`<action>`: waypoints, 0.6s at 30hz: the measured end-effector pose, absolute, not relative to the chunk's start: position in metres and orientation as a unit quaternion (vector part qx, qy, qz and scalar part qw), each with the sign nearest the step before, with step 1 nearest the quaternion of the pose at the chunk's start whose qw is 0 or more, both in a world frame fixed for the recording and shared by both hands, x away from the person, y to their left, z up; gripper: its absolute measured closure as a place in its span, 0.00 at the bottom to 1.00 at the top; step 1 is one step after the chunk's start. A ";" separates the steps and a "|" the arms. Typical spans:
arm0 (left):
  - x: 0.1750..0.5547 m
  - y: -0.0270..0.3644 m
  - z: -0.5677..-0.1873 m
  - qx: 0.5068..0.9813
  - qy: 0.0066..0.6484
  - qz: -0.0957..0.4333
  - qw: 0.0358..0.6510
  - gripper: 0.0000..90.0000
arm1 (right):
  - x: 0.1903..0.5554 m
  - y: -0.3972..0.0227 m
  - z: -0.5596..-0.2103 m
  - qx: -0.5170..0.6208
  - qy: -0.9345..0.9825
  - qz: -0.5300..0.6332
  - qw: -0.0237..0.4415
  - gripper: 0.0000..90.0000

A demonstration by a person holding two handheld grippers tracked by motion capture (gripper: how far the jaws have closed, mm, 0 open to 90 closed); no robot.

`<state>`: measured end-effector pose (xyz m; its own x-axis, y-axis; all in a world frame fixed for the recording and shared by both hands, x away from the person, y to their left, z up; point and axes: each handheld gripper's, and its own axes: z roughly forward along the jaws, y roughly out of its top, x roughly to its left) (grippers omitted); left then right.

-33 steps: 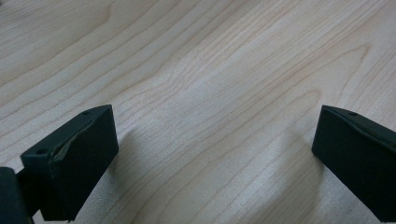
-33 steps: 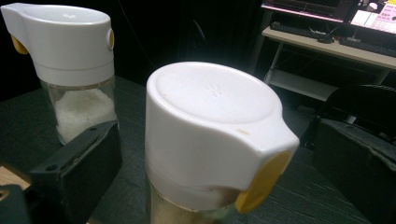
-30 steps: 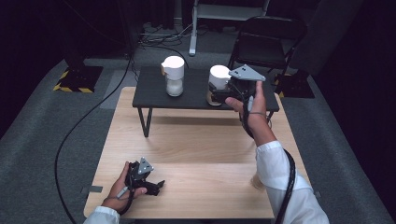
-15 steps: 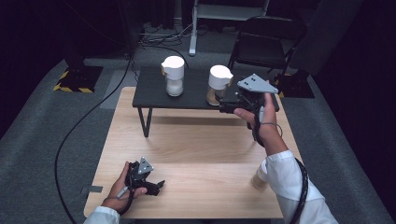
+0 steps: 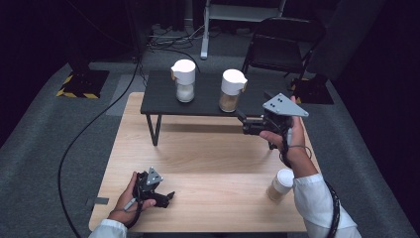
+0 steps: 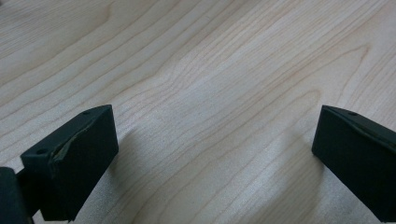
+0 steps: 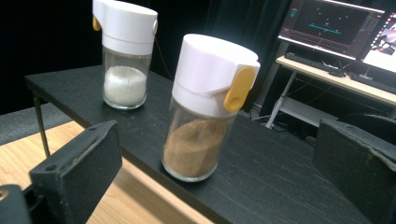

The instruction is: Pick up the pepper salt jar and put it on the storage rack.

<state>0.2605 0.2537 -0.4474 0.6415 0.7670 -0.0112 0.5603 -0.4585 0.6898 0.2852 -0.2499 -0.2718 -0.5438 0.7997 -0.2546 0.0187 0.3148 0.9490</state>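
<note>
Standing near the front edge of the small black shelf, the brown-filled jar looks rigid, smooth and breakable, moderately heavy, so the right gripper, fingers spread wide, should clasp its clear body below the white cap.

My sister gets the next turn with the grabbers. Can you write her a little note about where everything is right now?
Right gripper: open, holding nothing, raised and pointed at the brown-powder jar, with the jar between its jaws in the right gripper view but not touched.
Left gripper: open, holding nothing, resting low on the wooden table.
Things: the brown-powder jar and the white-powder jar stand upright on the small black table. A paper cup stands on the wooden table by the right forearm.
Done: nothing picked up yet.
Left: probably close on the brown-powder jar and lift it.
</note>
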 end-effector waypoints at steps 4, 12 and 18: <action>0.261 0.254 -0.447 0.841 0.395 0.152 0.338 0.00 | 0.275 -0.255 -0.278 0.275 0.719 0.510 0.383 0.01; 0.261 0.254 -0.447 0.840 0.396 0.152 0.339 0.00 | 0.253 -0.269 -0.293 0.262 0.721 0.515 0.383 0.01; 0.261 0.254 -0.447 0.841 0.395 0.152 0.338 0.00 | 0.238 -0.278 -0.307 0.256 0.722 0.519 0.379 0.01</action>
